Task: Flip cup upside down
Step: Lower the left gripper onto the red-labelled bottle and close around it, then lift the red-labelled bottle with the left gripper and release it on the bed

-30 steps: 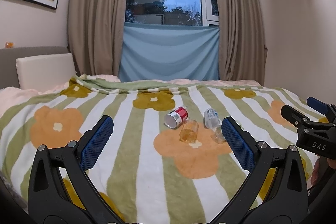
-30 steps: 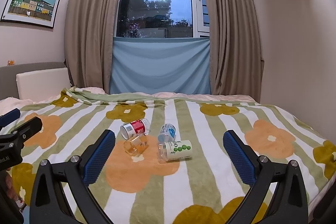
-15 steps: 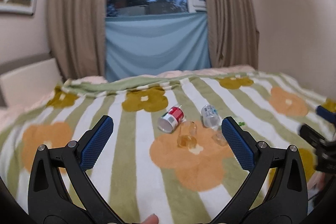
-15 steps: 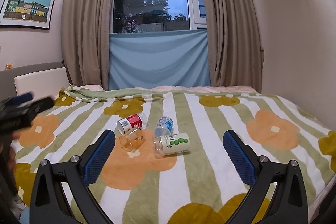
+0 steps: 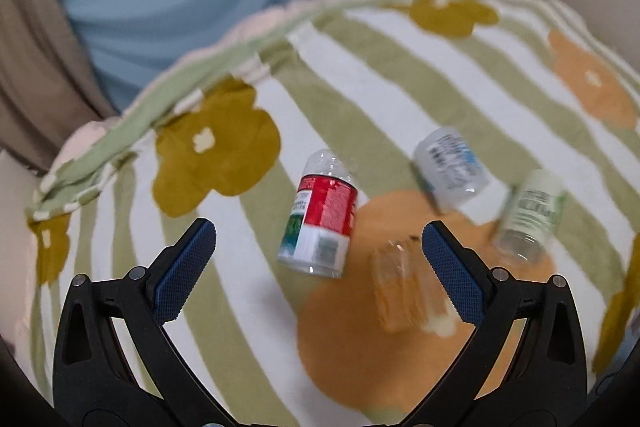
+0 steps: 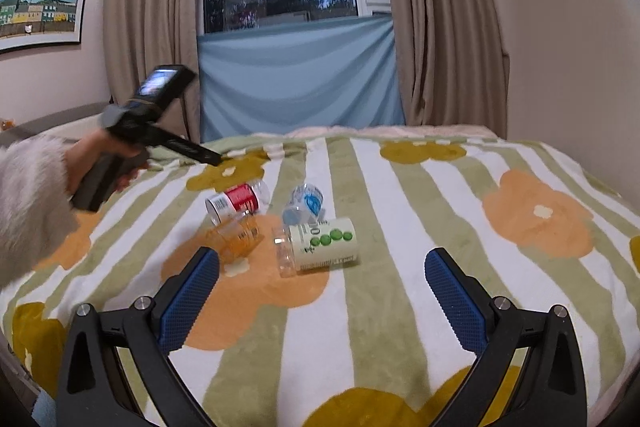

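Note:
Several clear plastic cups lie on their sides on the flowered blanket. A red-labelled cup (image 5: pixel 320 217) (image 6: pixel 238 201) lies just ahead of my open, empty left gripper (image 5: pixel 318 267). An unlabelled clear cup (image 5: pixel 402 291) (image 6: pixel 236 237) lies by the left gripper's right finger. A blue-labelled cup (image 5: pixel 450 169) (image 6: pixel 304 203) and a green-labelled cup (image 5: pixel 530 217) (image 6: pixel 320 245) lie farther right. My right gripper (image 6: pixel 322 297) is open and empty, a little short of the green-labelled cup. The left gripper (image 6: pixel 192 151) shows in the right wrist view, held above the blanket's left part.
The striped flowered blanket (image 6: pixel 440 211) covers the bed. A window with curtains (image 6: pixel 444 27) and a blue cloth (image 6: pixel 296 79) stand behind the bed's far edge. A wall is at the right.
My left gripper has moved forward and tilted down over the cups, which now look much closer. My right gripper has barely moved. The cups lie where they were.

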`<state>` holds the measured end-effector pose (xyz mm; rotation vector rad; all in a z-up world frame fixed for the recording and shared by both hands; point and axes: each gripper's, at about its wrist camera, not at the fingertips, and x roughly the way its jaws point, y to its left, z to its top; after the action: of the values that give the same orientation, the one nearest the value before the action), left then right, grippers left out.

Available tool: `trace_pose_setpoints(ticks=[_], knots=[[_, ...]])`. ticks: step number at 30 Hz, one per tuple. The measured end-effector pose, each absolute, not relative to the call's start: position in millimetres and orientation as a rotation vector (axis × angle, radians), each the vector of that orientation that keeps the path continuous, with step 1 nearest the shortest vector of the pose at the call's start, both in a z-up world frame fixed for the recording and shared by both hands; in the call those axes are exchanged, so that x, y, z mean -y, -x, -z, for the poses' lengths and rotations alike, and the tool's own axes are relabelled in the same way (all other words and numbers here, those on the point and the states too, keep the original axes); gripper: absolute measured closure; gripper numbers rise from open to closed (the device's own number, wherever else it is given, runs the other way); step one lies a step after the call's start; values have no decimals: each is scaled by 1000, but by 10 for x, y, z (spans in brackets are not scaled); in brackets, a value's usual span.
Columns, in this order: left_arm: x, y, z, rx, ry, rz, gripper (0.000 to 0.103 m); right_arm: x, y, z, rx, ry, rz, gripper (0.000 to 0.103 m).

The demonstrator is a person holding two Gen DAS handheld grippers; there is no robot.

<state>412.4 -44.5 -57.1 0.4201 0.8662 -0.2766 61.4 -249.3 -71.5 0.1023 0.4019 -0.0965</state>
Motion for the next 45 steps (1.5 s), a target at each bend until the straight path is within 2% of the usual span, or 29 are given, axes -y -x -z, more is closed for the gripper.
trace_pose_setpoints(ticks=[12, 17, 19, 20, 29, 35, 39, 45], knots=[[635, -5172, 1502, -1230, -530, 334, 3, 2570, -1007, 1102, -432, -145, 33, 0], [641, -5289, 1639, -1298, -543, 354, 19, 2625, -1145, 1182, -430, -192, 15, 0], [641, -5300, 1687, -1320, -548, 360, 39, 2625, -1169, 1200, -428, -194, 11, 0], [640, -5301, 1709, -1332, -551, 365, 43, 2624, -1176, 1205, -428, -194, 11, 0], [684, -5183, 1546, -1312, -602, 361, 44, 2523, -1126, 1169, -416, -182, -10, 0], [533, -4898, 1121, -1276, -626, 331, 44, 2445, -1010, 1022, -388, -184, -26, 0], [371, -4426, 815, -1269, -625, 357, 44, 2377, -908, 886, -371, -190, -54, 0], [513, -3455, 690, -1240, -676, 425, 44, 2280, -726, 793, -429, -165, -105, 0]])
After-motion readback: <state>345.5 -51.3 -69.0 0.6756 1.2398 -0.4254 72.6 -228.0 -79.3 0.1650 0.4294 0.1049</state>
